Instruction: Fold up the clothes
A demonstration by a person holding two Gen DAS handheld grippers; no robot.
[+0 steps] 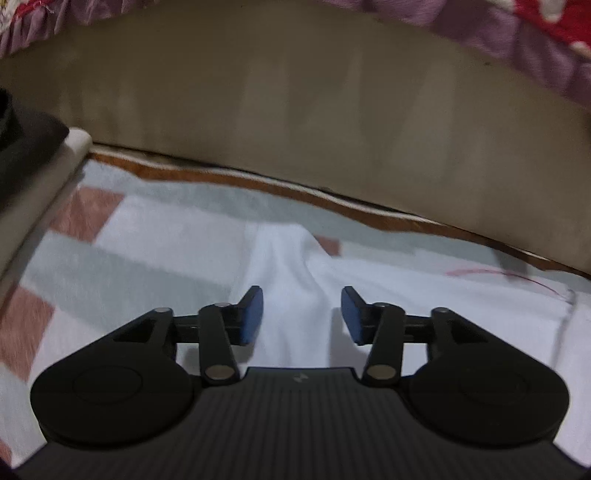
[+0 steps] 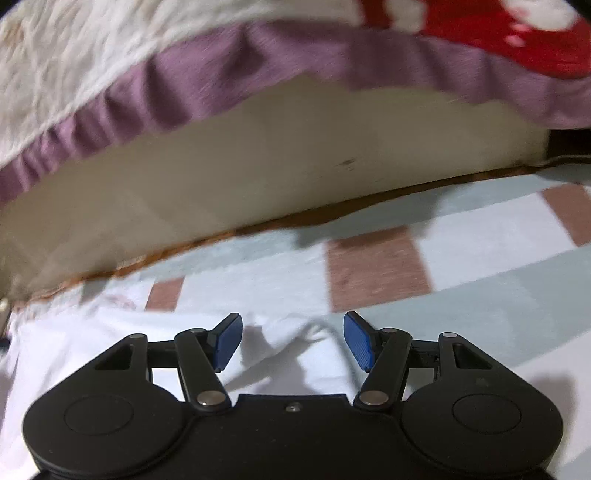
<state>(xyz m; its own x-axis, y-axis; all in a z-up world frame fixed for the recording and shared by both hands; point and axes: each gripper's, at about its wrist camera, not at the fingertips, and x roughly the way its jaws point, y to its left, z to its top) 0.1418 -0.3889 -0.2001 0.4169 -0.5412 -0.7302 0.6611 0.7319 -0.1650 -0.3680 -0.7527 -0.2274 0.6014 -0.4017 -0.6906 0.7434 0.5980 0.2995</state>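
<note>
In the left wrist view, your left claw (image 1: 302,315) stands spread, its blue pads (image 1: 253,315) apart with nothing pinched. The white garment (image 1: 291,266) lies on the checked sheet (image 1: 110,236) straight ahead, and a raised ridge of it runs from between the pads toward twelve o'clock. The ridge stands in the gap without touching either pad, as far as the blur lets you judge. The cloth spreads flat toward three o'clock, where a thin red line (image 1: 498,275) marks it near its edge. The beige bed side (image 1: 295,110) rises behind, with a purple frill (image 1: 498,29) hanging over it at one o'clock.

In the right wrist view, your right claw (image 2: 293,341) is also spread and holds nothing. The white garment (image 2: 110,332) lies under and ahead of it, running off toward nine o'clock; a small peaked wrinkle (image 2: 295,332) sits between the pads, free of both. The checked sheet (image 2: 480,258) shows bare from one to three o'clock.

This looks like thin, light, limp cloth: it should droop from any single pinch and slide easily over the sheet. Take it by a corner or a hem, not mid-panel, and pinch only the layers you mean to lift. The ridges between your pads are handy but would likely bunch the fold.
</note>
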